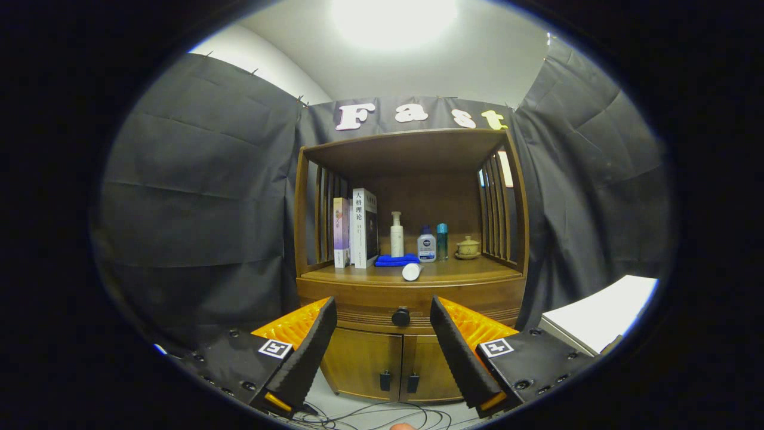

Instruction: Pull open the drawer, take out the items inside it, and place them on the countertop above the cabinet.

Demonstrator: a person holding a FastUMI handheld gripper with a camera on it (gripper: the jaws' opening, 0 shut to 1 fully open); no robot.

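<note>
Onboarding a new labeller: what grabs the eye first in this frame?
The wooden cabinet stands straight ahead, its drawer shut, the black drawer knob showing in the gap between the open gripper fingers. On the countertop stand two books on one side, then bottles behind a folded blue cloth, with a small white cylinder lying near the front edge. A lidded cup sits on the far side.

The characters 人格理论 are printed down the spine of the white book [364, 230] on the countertop [465, 272]. Print on the small bottle [426, 246] is too small to be read. A square black-and-white marker [275, 348] is borne beside each spread finger of the gripper [383, 300].
</note>
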